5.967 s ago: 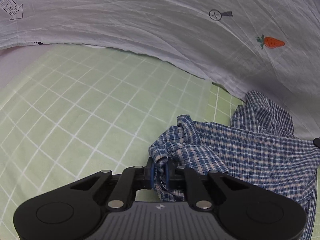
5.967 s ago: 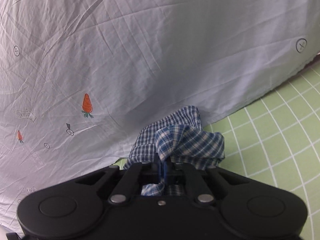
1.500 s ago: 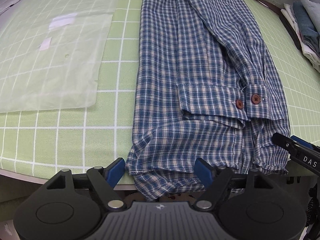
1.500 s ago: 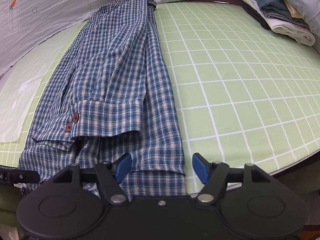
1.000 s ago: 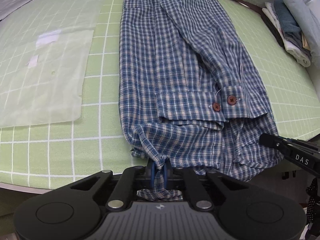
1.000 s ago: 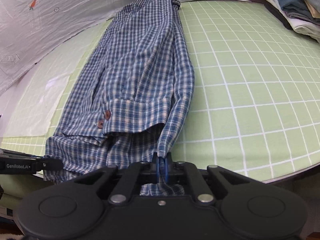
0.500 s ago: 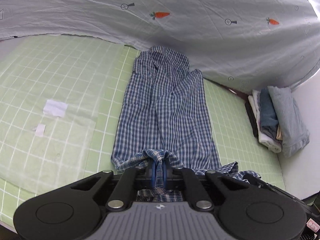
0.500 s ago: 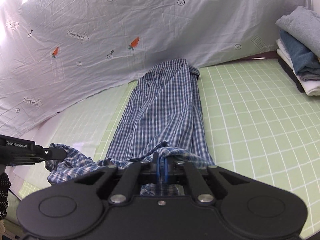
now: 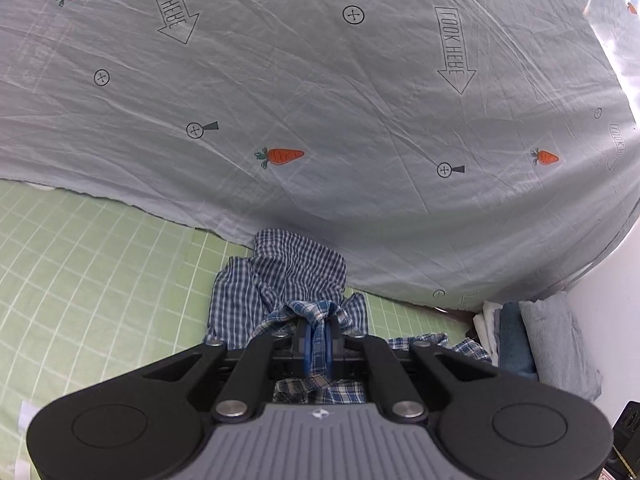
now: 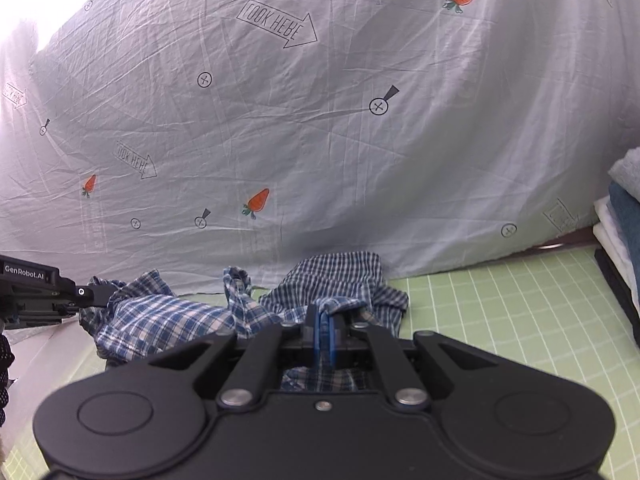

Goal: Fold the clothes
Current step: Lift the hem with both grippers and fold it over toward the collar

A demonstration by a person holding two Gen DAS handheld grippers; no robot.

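We're carrying the hem of the plaid shirt (image 9: 280, 280) up toward its collar, so this is the bottom-to-top fold. The left gripper (image 9: 316, 340) and right gripper (image 10: 325, 334) are both clamped tight on bunched hem fabric, with the collar end lying just ahead of them against the carrot-print sheet (image 9: 360, 120). A second ago the shirt was stretched flat; now it's doubling over. Next we're lowering and letting go evenly.
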